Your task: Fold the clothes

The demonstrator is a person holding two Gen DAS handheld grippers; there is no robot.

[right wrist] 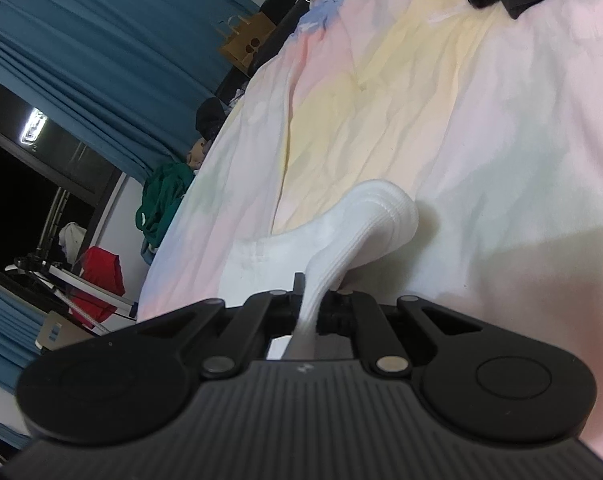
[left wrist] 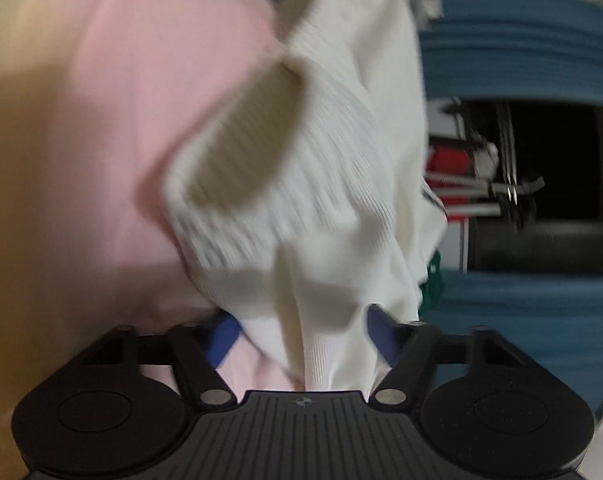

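Sock (left wrist: 309, 184) fills the middle of the left wrist view, white and ribbed, its long way running up the frame, open cuff at centre left. It is blurry, so I think the left gripper (left wrist: 301, 332) has its blue fingers (left wrist: 223, 338) apart with cloth between them, not pinched. In the right wrist view the right gripper (right wrist: 311, 300) is closed tight on another white sock (right wrist: 365, 220) at lower centre, over the bed (right wrist: 441, 100).
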